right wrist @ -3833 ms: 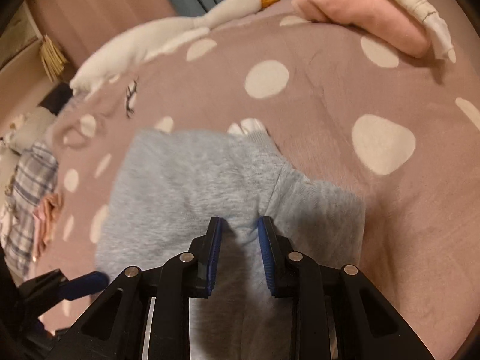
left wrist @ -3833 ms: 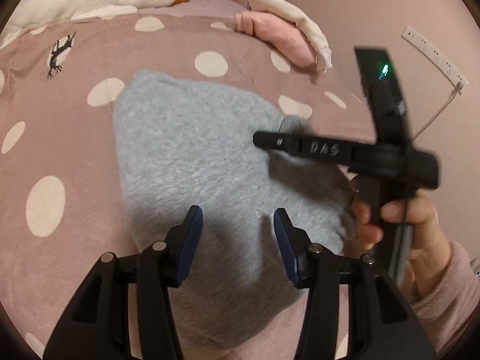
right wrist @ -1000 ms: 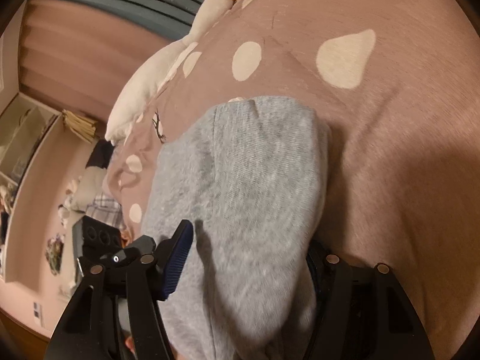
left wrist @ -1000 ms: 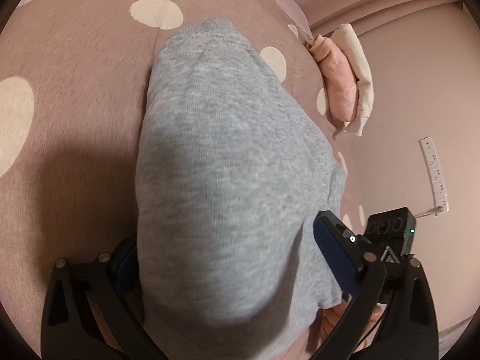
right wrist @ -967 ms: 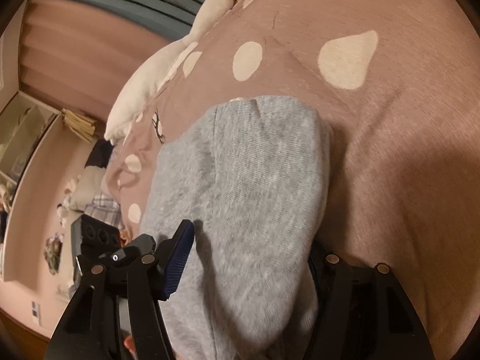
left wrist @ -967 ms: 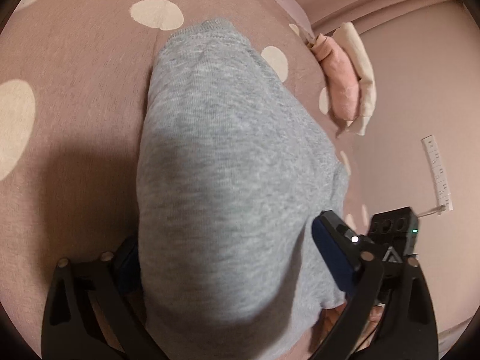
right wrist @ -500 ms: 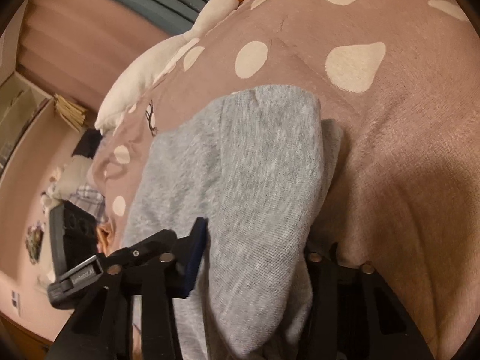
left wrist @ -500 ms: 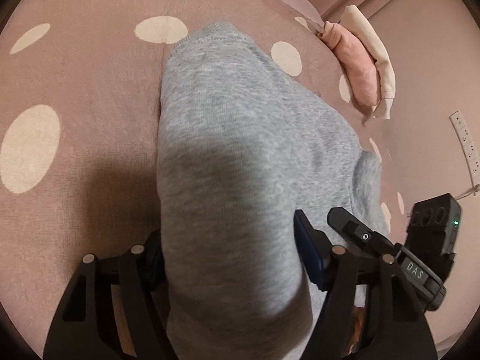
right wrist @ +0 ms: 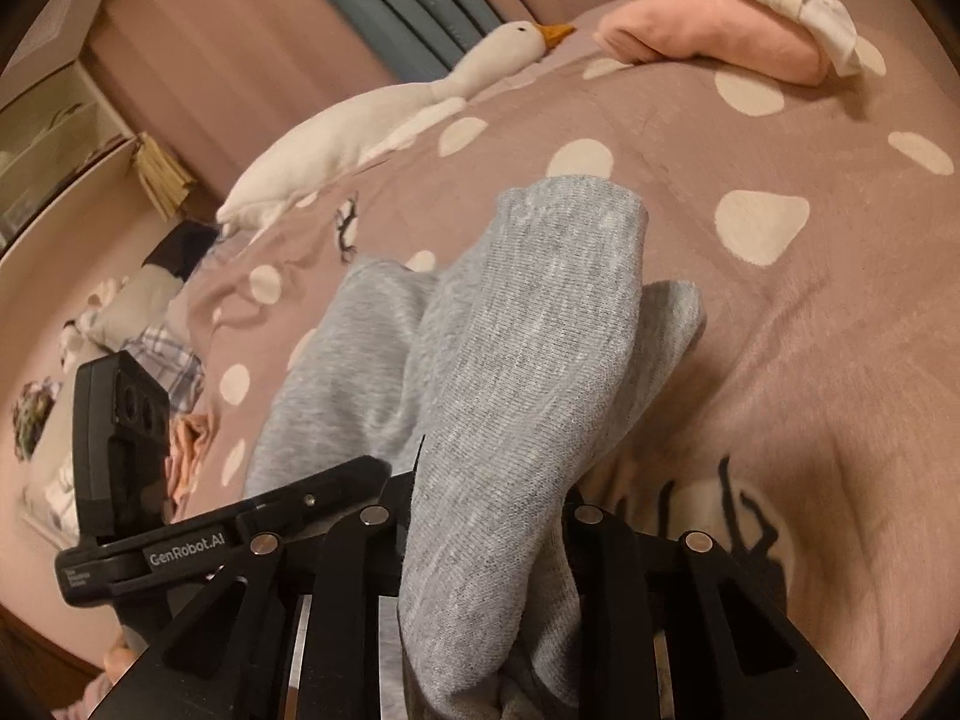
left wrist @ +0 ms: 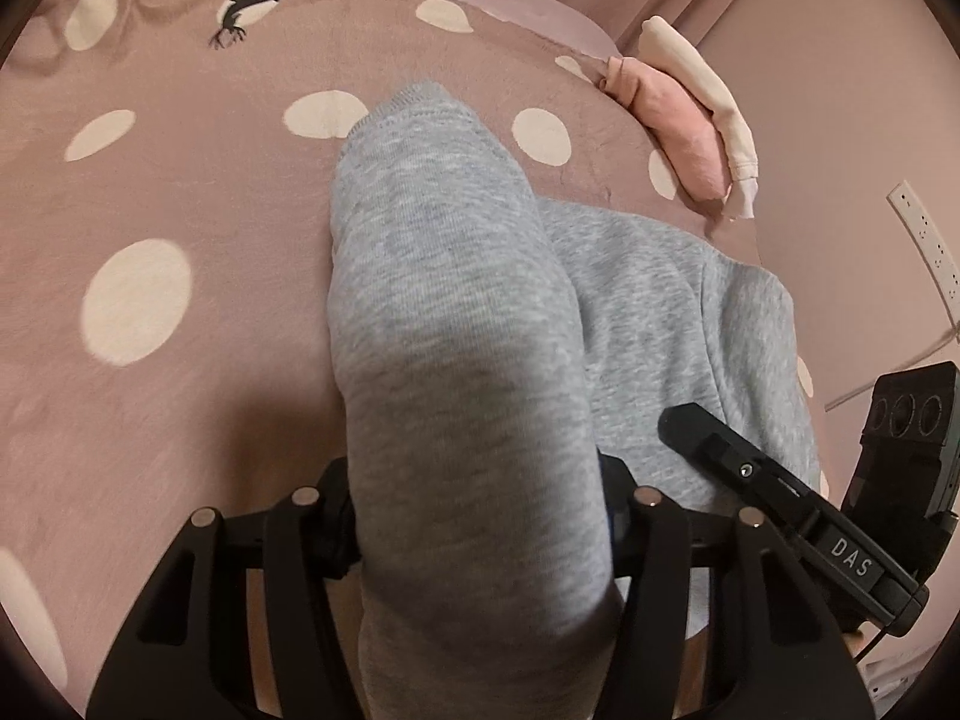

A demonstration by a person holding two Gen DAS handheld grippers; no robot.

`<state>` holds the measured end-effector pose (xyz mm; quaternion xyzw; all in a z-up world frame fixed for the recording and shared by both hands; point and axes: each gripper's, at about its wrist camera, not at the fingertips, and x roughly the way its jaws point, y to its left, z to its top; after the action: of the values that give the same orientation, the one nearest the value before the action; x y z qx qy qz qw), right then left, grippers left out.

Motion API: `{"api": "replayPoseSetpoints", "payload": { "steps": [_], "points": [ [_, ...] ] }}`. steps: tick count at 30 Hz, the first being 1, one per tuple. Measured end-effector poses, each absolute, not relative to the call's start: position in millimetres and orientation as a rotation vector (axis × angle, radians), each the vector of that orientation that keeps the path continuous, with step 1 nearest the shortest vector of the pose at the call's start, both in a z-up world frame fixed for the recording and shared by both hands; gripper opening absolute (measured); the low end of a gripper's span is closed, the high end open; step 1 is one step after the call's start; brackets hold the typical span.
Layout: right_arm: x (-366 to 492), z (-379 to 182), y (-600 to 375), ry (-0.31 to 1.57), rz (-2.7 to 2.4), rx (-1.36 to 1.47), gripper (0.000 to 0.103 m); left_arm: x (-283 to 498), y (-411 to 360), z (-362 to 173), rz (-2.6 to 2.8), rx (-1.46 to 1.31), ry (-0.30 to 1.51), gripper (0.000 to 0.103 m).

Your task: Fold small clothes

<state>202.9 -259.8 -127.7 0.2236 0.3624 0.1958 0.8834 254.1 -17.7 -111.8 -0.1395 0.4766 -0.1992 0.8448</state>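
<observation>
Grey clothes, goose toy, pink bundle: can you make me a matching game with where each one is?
Things:
1. grey garment
2. white goose toy
3. pink folded cloth
4. spotted bedspread

Places:
A. under a cream cloth
B. beneath everything
C. pinched between both grippers' fingers
D. along the bed's far edge

Pairs: 1-C, 2-D, 3-A, 4-B
</observation>
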Motion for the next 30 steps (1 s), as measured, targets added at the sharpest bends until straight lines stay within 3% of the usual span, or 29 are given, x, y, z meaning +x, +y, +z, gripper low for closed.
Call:
{"api": "replayPoseSetpoints", "payload": {
  "steps": [30],
  "points": [
    [53,-115,-187,0.719,0.552,0.361,0.027,78,55,-106,-0.327,-0.283,0.955,0.057]
  ]
}}
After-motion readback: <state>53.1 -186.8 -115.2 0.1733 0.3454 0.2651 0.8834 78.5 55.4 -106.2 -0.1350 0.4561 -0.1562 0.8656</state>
